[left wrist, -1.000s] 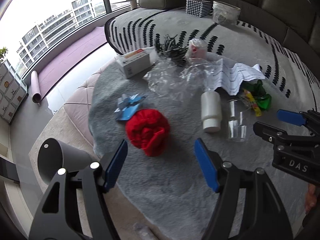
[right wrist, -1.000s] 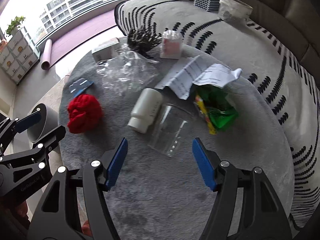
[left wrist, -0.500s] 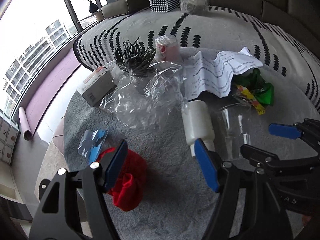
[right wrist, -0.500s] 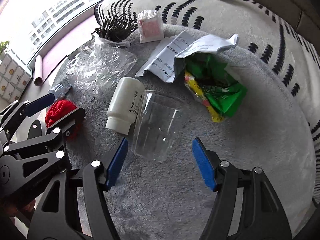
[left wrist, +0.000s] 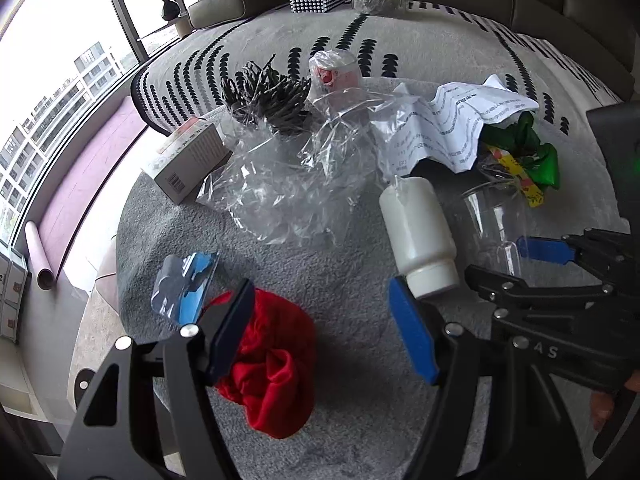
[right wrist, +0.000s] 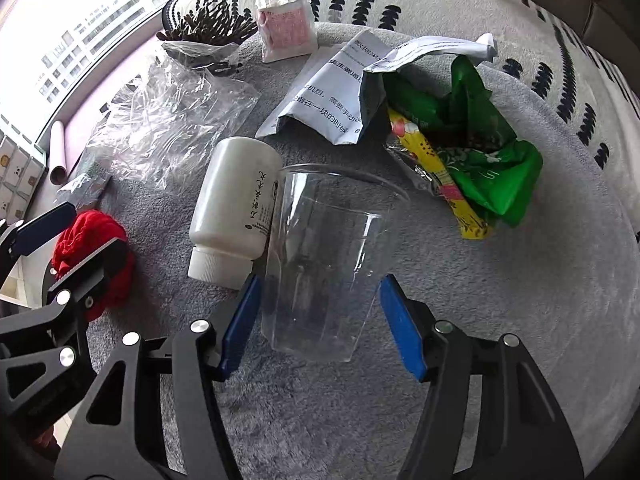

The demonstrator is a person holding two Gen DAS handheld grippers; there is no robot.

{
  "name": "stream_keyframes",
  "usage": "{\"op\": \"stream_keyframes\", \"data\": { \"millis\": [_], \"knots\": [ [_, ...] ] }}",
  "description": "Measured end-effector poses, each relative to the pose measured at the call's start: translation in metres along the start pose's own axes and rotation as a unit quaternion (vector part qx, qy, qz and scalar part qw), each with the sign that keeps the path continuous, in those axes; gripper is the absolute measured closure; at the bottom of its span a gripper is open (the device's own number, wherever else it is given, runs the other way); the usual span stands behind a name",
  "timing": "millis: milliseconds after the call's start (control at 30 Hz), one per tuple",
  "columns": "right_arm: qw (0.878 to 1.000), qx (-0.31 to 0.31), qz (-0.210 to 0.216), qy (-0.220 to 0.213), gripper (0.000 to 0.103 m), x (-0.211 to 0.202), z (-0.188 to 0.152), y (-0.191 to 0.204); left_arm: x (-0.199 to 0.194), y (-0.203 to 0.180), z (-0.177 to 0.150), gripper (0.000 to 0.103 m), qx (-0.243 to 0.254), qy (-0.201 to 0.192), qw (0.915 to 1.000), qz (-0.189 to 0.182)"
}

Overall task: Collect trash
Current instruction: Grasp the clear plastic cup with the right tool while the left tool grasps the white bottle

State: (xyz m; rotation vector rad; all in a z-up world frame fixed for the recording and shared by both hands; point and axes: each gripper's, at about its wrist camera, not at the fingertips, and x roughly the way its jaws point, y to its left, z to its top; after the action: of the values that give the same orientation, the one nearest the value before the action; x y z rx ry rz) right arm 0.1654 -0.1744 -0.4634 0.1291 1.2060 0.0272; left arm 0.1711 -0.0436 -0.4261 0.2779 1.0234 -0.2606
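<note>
On the round grey plush table (right wrist: 500, 320) lies scattered trash. A clear plastic cup (right wrist: 324, 260) lies on its side between the blue pads of my right gripper (right wrist: 320, 324). Its jaws are closing, and a sliver of space still shows at the right pad. A white bottle (right wrist: 236, 208) lies against the cup's left side. My left gripper (left wrist: 320, 332) is open and low over a crumpled red cloth (left wrist: 276, 364), which sits by its left finger. The right gripper (left wrist: 520, 268) also shows at the right edge of the left wrist view, around the cup (left wrist: 492, 216).
Crumpled clear film (left wrist: 288, 184), a printed paper (left wrist: 448, 128), a green and yellow wrapper (right wrist: 480, 152), a small carton (left wrist: 188, 160), a blue blister pack (left wrist: 184, 292), a dark spiky bundle (left wrist: 272, 92) and a pink wrapped packet (right wrist: 286, 28) lie farther back. A patterned sofa lies beyond.
Both grippers have sunk toward the table. The right one now straddles the clear cup and its jaws have narrowed. The left one has come down over the red cloth.
</note>
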Motion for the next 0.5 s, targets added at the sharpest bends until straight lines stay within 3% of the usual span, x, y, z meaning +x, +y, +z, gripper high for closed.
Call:
{"op": "stream_keyframes", "data": {
  "millis": [500],
  "knots": [
    [1.0,-0.002,-0.008,-0.011,0.048,-0.009,0.005,-0.014,0.009,-0.02,0.007,0.034,-0.002,0.003,0.9999,-0.012]
  ]
}}
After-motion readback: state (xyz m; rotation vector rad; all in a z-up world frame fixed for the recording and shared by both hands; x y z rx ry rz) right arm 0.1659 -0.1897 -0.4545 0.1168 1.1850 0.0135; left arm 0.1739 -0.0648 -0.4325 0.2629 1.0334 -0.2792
